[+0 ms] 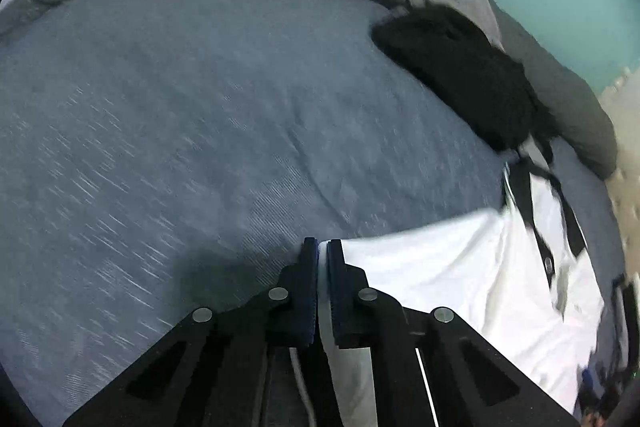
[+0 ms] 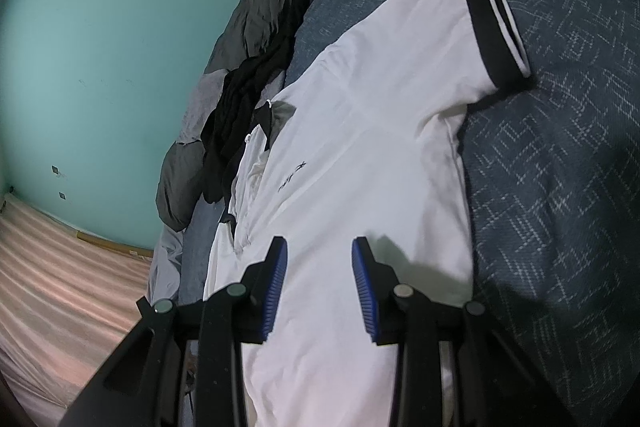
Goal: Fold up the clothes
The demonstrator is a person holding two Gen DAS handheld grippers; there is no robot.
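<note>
Our left fingers [image 1: 310, 283] pinch the shirt [image 1: 440, 275] edge; right gripper [image 2: 320, 287] hovers open; thin fabric may slip.

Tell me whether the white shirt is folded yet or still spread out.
Mostly spread, not folded. In the right wrist view the white shirt lies flat on the blue bedspread, its black-cuffed sleeve extended sideways.

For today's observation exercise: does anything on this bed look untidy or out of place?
Yes. A black garment lies crumpled against the grey duvet, right beside the white shirt collar, unlike the flat-laid shirt.
</note>
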